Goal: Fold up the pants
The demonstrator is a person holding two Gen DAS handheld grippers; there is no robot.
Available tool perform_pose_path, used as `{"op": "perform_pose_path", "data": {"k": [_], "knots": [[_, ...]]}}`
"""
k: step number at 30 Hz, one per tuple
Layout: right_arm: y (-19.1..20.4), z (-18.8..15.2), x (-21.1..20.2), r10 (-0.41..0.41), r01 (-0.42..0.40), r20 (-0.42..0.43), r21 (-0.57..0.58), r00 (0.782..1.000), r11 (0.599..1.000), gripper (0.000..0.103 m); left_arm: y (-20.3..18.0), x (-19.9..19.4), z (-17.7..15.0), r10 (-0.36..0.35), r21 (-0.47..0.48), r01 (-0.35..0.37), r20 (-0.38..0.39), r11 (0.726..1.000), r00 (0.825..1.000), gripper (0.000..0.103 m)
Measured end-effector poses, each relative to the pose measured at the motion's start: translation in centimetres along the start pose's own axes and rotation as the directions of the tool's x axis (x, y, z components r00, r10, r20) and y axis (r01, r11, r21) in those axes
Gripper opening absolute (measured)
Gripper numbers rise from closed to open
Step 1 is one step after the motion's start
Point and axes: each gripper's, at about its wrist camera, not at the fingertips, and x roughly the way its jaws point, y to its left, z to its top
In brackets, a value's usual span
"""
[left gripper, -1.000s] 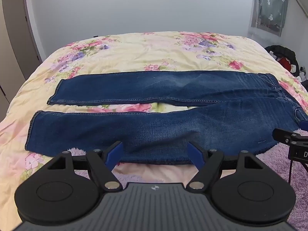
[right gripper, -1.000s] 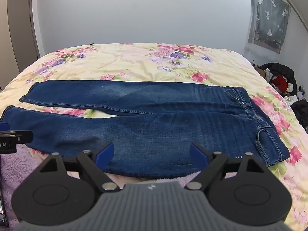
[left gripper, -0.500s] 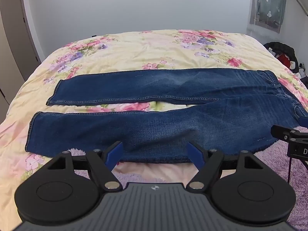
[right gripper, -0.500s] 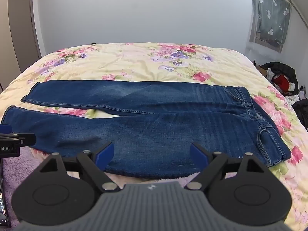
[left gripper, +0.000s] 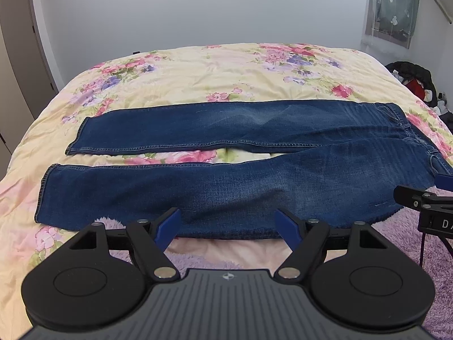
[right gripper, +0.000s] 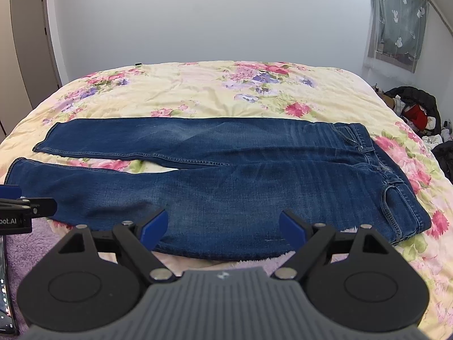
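Lying flat across the floral bedspread: blue jeans, unfolded, waistband toward the right, cuffs toward the left, legs slightly splayed with a wedge of bedding showing between them. Probably spread out like this to give clean edges for a lengthwise fold, one leg over the other.

Hovering at the near edge of the bed: left gripper, jaws spread wide, gripping nothing, aiming at the near leg's lower hem side. Doing the same: right gripper, jaws wide apart, empty, lined up on the thigh section of the near leg. Likely staging for a two-point pinch along the near seam. No fold started yet.

Peeking out under the jeans' near edge: a fuzzy purple blanket, risking getting pinched along with the denim.

Containers: none in view. Only a heap of dark clothing sitting on the floor to the right of the bed, loose, not in any bin as far as visible.
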Motion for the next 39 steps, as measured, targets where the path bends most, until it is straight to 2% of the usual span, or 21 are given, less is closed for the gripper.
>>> {"op": "perform_pose_path", "data": {"k": [39], "knots": [[-0.3, -0.4, -0.1, 0.002, -0.002, -0.008, 0.013, 1.0, 1.0, 0.082, -1.0, -0.1, -0.2, -0.015, 0.012, 0.015, 0.0, 1.0, 1.0, 0.089]]}}
